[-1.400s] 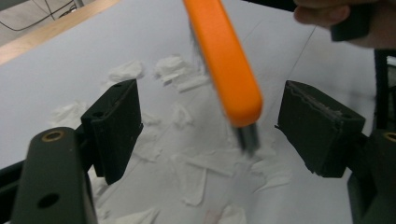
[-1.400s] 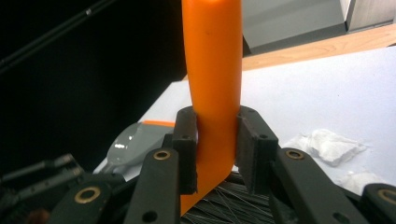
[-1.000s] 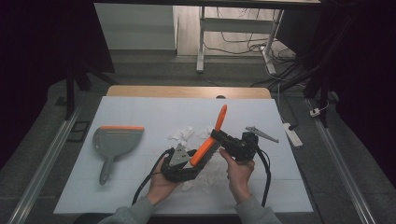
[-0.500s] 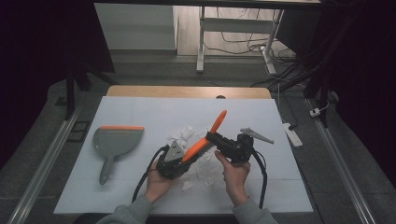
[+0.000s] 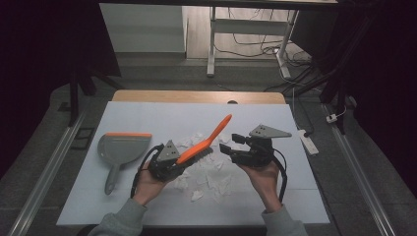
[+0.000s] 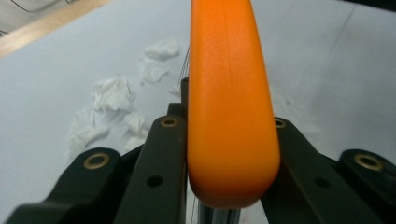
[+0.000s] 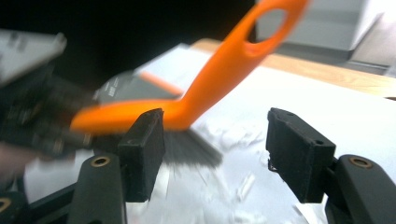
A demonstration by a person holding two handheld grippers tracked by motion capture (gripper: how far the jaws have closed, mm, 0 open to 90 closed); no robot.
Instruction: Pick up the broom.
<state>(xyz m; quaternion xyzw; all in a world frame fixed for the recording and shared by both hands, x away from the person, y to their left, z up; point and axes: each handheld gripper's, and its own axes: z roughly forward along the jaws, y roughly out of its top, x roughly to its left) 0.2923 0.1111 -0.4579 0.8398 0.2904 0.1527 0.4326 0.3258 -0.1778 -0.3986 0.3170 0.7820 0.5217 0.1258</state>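
Observation:
An orange hand brush (image 5: 206, 141) with dark bristles slants up to the right over a scatter of white paper scraps (image 5: 209, 178). My left gripper (image 5: 179, 160) is shut on the brush's head end. In the left gripper view the orange brush (image 6: 226, 88) sits clamped between the jaws of the left gripper (image 6: 224, 123), with paper scraps (image 6: 112, 93) beyond. My right gripper (image 5: 229, 144) stands open just right of the brush and apart from it. In the right gripper view nothing sits between the jaws of the right gripper (image 7: 217, 140); the brush (image 7: 219, 79) crosses ahead of them.
A grey dustpan (image 5: 120, 147) with an orange lip lies on the white table (image 5: 147, 118) at the left, its handle toward the person. Behind the table runs a wooden strip (image 5: 196, 96), and table legs and cables stand on the floor beyond.
The right gripper has drawn back to the right, away from the brush handle. The left gripper still holds the brush, which now tilts lower.

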